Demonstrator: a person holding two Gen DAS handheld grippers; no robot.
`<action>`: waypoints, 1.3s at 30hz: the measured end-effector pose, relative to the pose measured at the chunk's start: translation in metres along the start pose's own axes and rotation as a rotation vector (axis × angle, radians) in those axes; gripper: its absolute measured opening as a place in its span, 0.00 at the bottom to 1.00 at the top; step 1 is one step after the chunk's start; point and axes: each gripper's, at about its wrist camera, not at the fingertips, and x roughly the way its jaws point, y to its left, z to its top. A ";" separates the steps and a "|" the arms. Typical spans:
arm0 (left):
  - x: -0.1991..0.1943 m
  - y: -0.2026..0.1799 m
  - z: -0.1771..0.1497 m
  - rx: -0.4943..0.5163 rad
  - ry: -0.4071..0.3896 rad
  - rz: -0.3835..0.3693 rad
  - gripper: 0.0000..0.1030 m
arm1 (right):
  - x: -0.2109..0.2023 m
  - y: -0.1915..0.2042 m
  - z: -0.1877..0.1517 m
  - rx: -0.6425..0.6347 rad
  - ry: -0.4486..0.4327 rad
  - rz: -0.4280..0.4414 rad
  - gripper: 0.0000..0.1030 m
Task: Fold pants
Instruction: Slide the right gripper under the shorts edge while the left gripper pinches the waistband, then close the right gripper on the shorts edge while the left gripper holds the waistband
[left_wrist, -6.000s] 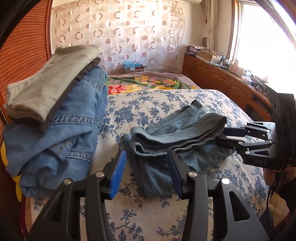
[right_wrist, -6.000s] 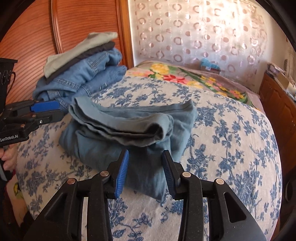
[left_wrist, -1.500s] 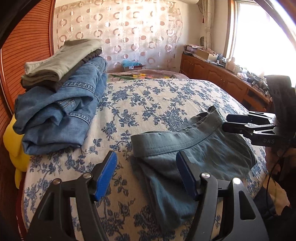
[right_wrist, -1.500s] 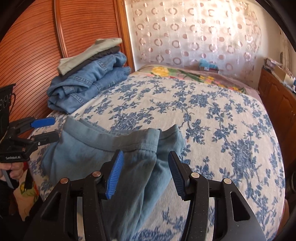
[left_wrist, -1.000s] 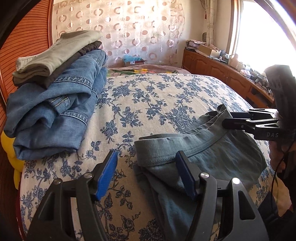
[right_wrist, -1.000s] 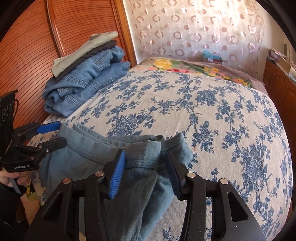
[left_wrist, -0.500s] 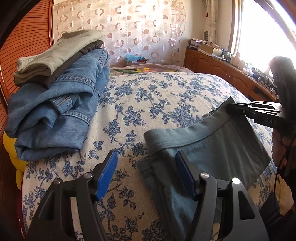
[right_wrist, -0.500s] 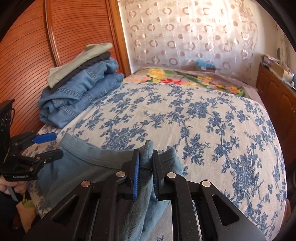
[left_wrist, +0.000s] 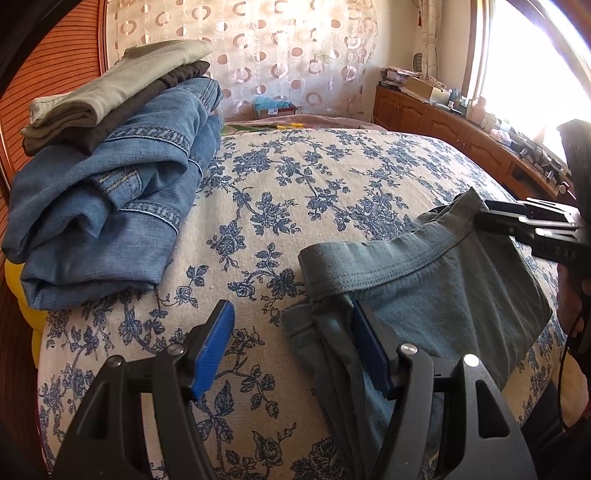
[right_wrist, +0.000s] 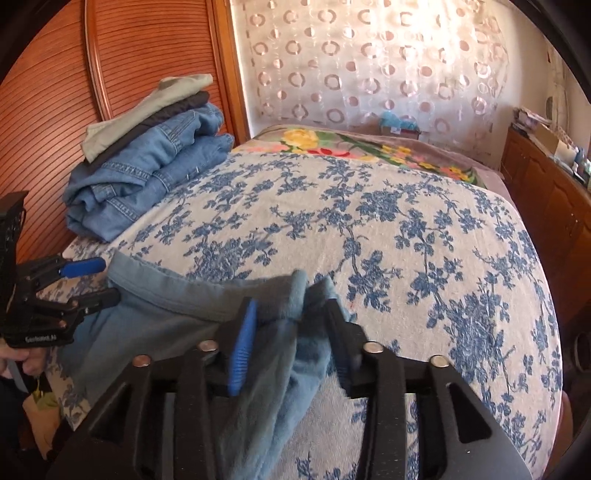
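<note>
Pants (left_wrist: 424, 291), soft teal knit, drape across floral bedspread (left_wrist: 295, 192).

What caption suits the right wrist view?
Right gripper, jaws just reopened around the blue-grey pants' waistband corner on the floral bedspread; folded clothes stack behind.

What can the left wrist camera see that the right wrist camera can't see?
Only the left wrist view shows the bright window and the yellow thing under the jeans.

Only the right wrist view shows the flowered blanket plainly, and the right gripper from behind, its fingers having just opened, cloth between them.

Both show the grey-blue pants on the flowered bedspread, the folded clothes pile, the circle curtain and the open left gripper.
</note>
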 end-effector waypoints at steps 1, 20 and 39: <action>0.000 0.000 0.000 -0.001 0.002 -0.001 0.63 | 0.001 0.000 -0.003 -0.004 0.006 -0.009 0.50; 0.003 0.005 -0.002 -0.035 0.015 -0.027 0.63 | 0.019 -0.007 -0.011 0.057 0.079 0.043 0.54; -0.005 0.002 -0.005 -0.025 -0.012 -0.053 0.63 | -0.018 -0.008 -0.031 0.092 0.003 0.077 0.12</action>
